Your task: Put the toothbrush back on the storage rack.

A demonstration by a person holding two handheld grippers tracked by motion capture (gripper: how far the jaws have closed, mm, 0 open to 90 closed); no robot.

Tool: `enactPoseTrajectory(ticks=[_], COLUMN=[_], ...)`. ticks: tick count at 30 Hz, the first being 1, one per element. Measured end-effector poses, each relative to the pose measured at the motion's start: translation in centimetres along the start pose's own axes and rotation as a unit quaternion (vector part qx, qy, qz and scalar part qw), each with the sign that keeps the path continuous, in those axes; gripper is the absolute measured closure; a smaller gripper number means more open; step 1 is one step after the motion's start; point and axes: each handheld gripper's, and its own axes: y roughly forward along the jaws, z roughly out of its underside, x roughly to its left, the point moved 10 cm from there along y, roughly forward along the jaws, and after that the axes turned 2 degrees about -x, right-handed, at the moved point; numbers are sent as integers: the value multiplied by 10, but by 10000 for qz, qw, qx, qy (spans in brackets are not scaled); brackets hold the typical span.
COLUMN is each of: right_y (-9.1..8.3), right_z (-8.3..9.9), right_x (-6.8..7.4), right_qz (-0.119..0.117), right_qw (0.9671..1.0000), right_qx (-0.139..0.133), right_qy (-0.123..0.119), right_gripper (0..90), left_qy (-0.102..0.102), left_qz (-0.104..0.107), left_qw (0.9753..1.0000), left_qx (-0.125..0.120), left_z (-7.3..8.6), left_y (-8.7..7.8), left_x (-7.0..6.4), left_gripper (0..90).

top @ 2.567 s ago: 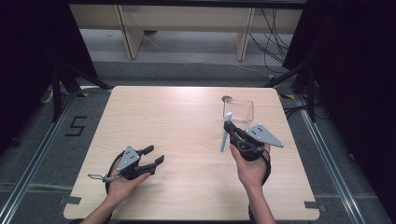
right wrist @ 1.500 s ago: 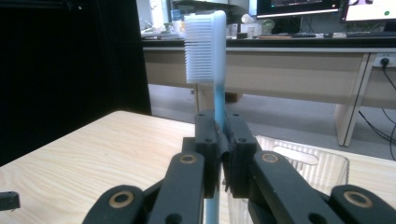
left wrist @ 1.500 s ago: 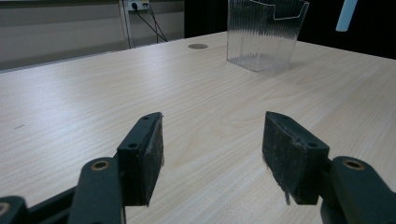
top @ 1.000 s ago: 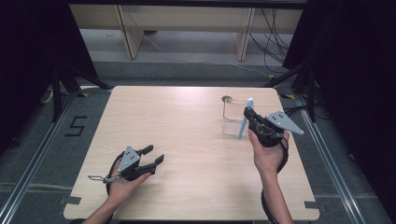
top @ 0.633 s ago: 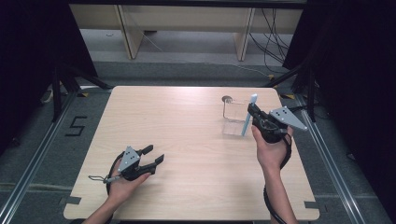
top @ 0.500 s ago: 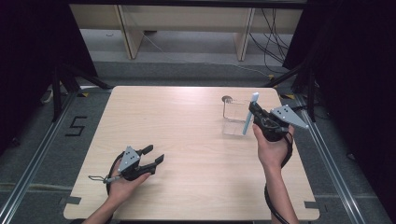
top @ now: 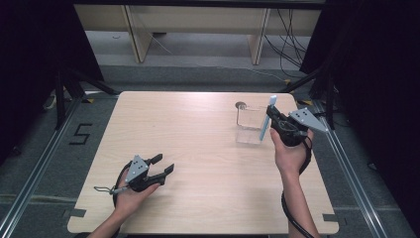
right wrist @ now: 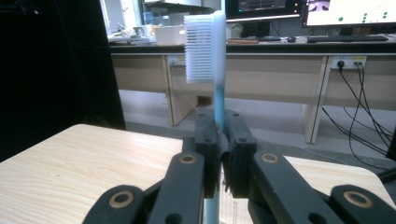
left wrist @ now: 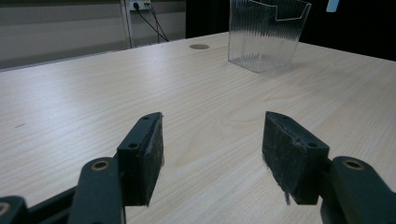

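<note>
A blue toothbrush (top: 268, 117) with white bristles (right wrist: 199, 49) stands upright in my right gripper (top: 271, 119), which is shut on its handle (right wrist: 218, 105). In the high view it hangs at the right edge of a clear ribbed plastic holder (top: 250, 125) that stands on the wooden table (top: 198, 134), back right. The holder (left wrist: 266, 35) appears empty in the left gripper view. Down at the table's front left my left gripper (top: 162, 164) rests low, open, with nothing between its pads (left wrist: 148, 154).
A round cable hole (top: 241, 105) sits in the tabletop just behind the holder. Beyond the far table edge are a desk's wooden legs (top: 136, 34) and cables (top: 289, 37) on the floor. A floor mark "5" (top: 79, 134) lies left of the table.
My right gripper has carried the toothbrush away from the person and to the right, from in front of the holder to its right side, and stood it more upright. The left gripper stayed put.
</note>
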Motion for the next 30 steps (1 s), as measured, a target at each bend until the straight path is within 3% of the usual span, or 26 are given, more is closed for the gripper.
enactPoseTrajectory(ticks=[3,4,30], right_y=[1,1,10], right_z=[-1,-1,-16], right_x=[0,-2,-13], right_qz=[27,25,130], right_qw=[10000,10000,9999], right_qx=[24,35,-62], right_qy=[83,-13,-29], right_gripper=[861,861,861], left_qy=[4,5,-16], left_qz=[1,1,4], left_qw=[10000,10000,10000], left_qx=[-16,-14,-31], left_z=[0,0,0], left_y=[0,0,0], left_x=[0,0,0], left_gripper=[382,383,384])
